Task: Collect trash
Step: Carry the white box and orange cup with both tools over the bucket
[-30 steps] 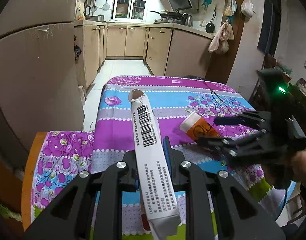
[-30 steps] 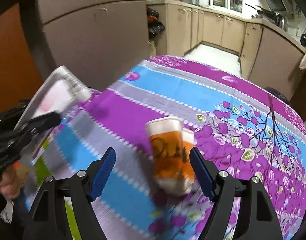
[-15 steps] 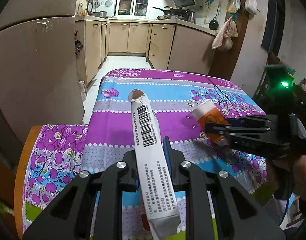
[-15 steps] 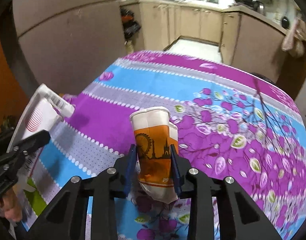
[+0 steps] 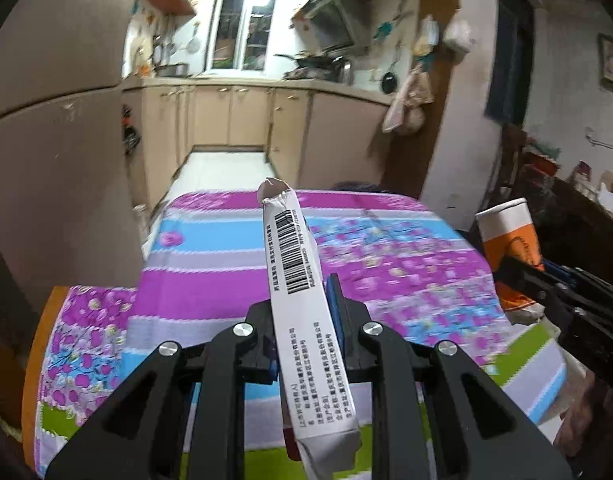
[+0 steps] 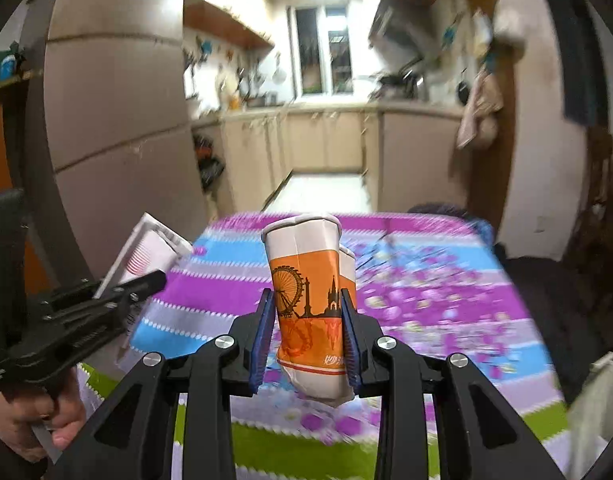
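- The crushed paper cup (image 6: 308, 300) sits between the blue pads of our right gripper (image 6: 306, 336), lifted clear of the table (image 6: 446, 300); the jaws have just been closing and now pinch it at its lower half, rim pointing toward twelve o'clock.
- We judge it light, soft and already creased — it will flatten further under pressure, so a hold across the folded lower body, as now, looks safer than one at the flared rim.
- The long white box (image 5: 302, 300) with a barcode is clamped edge-on in our left gripper (image 5: 302, 320), jaws narrow on its middle; it looks stiff along its length, light, with a smooth face that may slide.
- The right wrist view shows the box's broad printed face (image 6: 146, 256) at nine o'clock and the hand (image 6: 30, 420) under the left gripper — neither appears in the left view.
- The left wrist view shows the barcode and small print, plus the cup (image 5: 510, 236) at three o'clock.
- No bin appears in either view.
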### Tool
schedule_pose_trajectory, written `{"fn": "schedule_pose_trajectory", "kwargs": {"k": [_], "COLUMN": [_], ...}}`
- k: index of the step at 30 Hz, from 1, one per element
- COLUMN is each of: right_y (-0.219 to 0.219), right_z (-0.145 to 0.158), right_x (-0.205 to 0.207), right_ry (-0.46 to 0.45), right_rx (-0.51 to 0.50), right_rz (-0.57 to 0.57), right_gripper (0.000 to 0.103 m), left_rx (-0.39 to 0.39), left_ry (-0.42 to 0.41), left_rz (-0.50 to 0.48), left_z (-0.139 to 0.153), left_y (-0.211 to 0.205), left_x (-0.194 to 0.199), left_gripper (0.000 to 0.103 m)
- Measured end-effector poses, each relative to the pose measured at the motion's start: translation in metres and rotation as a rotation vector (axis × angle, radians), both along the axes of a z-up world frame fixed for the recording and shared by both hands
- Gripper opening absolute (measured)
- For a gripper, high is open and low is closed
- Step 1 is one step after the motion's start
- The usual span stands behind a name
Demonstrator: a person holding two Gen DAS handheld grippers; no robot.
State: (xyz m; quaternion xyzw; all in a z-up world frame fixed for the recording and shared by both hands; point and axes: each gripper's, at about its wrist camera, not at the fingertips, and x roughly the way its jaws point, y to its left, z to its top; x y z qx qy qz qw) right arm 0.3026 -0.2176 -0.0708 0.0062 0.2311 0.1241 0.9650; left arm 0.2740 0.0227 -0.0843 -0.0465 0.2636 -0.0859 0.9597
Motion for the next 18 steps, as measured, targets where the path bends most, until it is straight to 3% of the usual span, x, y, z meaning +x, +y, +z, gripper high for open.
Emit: {"fn": "schedule_pose_trajectory", "kwargs": {"k": [18], "right_y": [-0.164], "right_z": [0.055], "right_x": [-0.129], "right_ry": [-0.117], "right_rx": [0.005], "right_rz": [-0.347], "right_gripper": [0.032], "left_rx": [-0.006], "left_ry": [-0.117], "left_rz": [-0.330], "left_z": [0.061], "left_y": [-0.180], "left_x": [-0.030], "left_gripper": [0.018]}}
